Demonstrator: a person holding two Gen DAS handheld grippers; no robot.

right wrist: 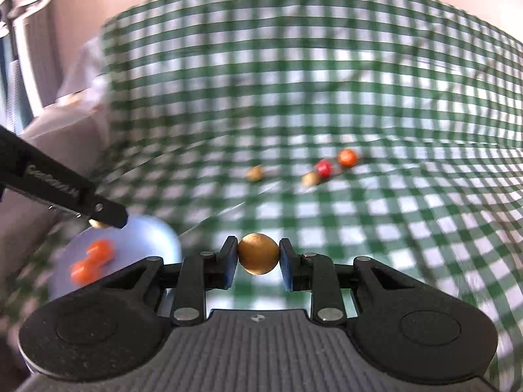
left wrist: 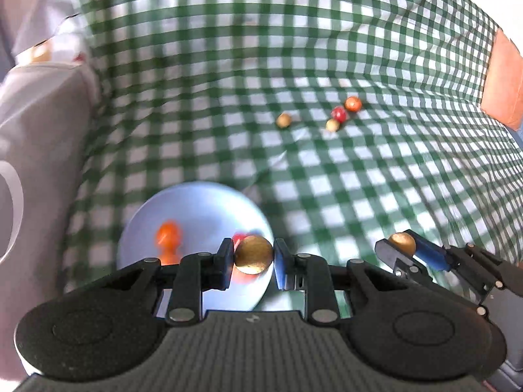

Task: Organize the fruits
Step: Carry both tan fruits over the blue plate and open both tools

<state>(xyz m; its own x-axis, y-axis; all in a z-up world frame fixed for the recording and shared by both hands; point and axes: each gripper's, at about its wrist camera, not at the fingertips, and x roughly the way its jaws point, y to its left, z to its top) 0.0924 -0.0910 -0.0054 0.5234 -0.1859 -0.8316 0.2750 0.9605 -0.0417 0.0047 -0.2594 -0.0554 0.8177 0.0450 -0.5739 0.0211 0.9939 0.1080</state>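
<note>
I am pinching a brown round fruit [left wrist: 253,254] in the left hand-held gripper [left wrist: 253,258] above the pale blue plate [left wrist: 196,202], another [right wrist: 258,258] in the right hand-held gripper [right wrist: 258,259]; both look smooth, light, prone to slipping, so I am gripping across their middles.

We cannot name the small red fruit [left wrist: 239,238] in the pale blue plate [left wrist: 183,205]; the left gripper [left wrist: 254,254] and its brown ball [left wrist: 253,254] cover most of it. The orange fruits [right wrist: 91,258] smear into streaks. On the checked cloth [left wrist: 359,196], the far loose fruits [right wrist: 322,167] are too small and soft to identify. The picture's edge crops a grey cushion [left wrist: 39,150].
</note>
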